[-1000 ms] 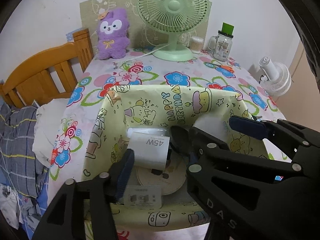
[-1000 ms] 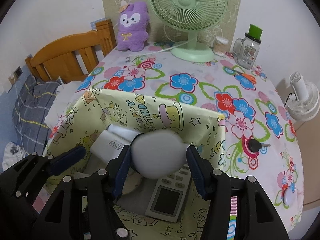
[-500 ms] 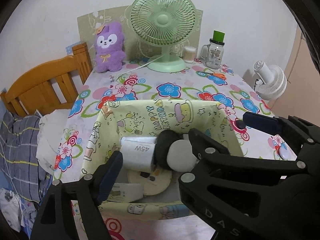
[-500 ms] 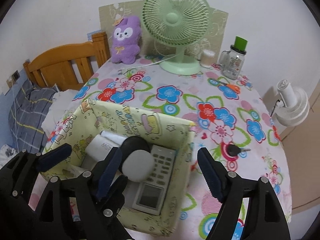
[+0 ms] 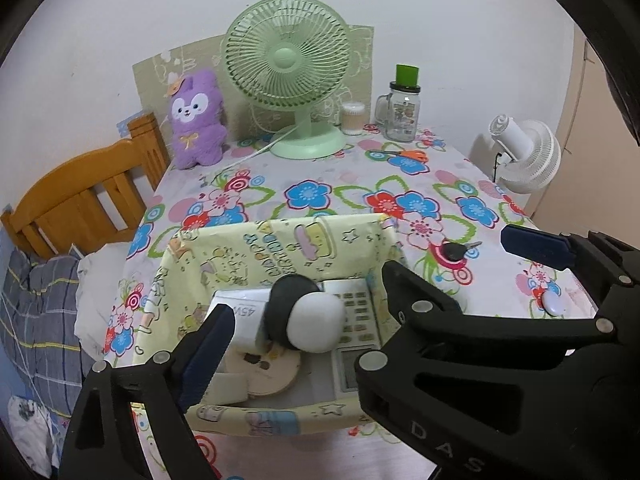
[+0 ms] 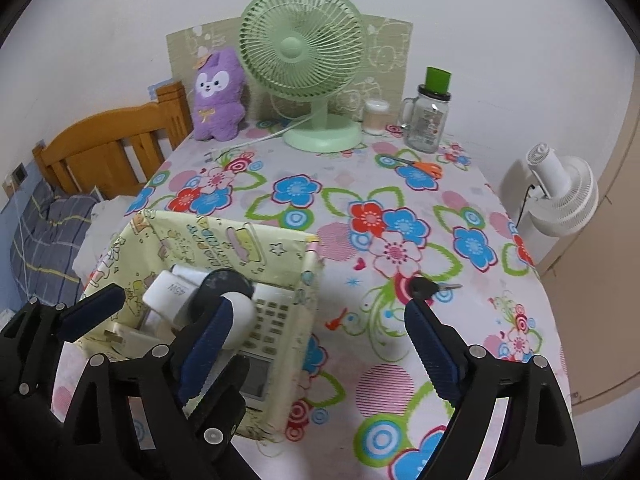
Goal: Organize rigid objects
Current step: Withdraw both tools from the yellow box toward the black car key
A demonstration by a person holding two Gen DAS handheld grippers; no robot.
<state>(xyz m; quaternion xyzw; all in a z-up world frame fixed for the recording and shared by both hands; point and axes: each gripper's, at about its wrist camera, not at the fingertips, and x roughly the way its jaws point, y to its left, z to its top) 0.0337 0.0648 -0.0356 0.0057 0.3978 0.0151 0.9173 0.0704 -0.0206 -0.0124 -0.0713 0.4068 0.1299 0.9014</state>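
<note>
The yellow cartoon-print box (image 5: pixel 248 252) stands at the table's near left. Inside lie a white 45W charger (image 5: pixel 240 312), a round white-and-black gadget (image 5: pixel 316 324) leaning on it, a grey remote (image 5: pixel 356 316) and a beige disc (image 5: pixel 272 372). My left gripper (image 5: pixel 316 320) hovers above the box with its jaws opening and nothing pressed between them. The other gripper's black frame hides its right finger. In the right wrist view my right gripper (image 6: pixel 318 336) hangs over the box's right wall (image 6: pixel 308 280), jaws opening and empty. A black key (image 6: pixel 424 288) lies on the cloth beyond.
At the back of the flowered table stand a green fan (image 5: pixel 288 80), a purple plush (image 5: pixel 196 120) and a glass jar (image 5: pixel 402 112), with orange scissors (image 5: pixel 412 155) nearby. A small pale oval (image 5: pixel 554 304) lies near the right edge. A white floor fan (image 6: pixel 560 192) stands right, a wooden bed frame (image 6: pixel 108 144) left.
Both grippers drew back and up out of the box while their jaws widened. The right one let go of the round white gadget, which now rests in the box against the charger.
</note>
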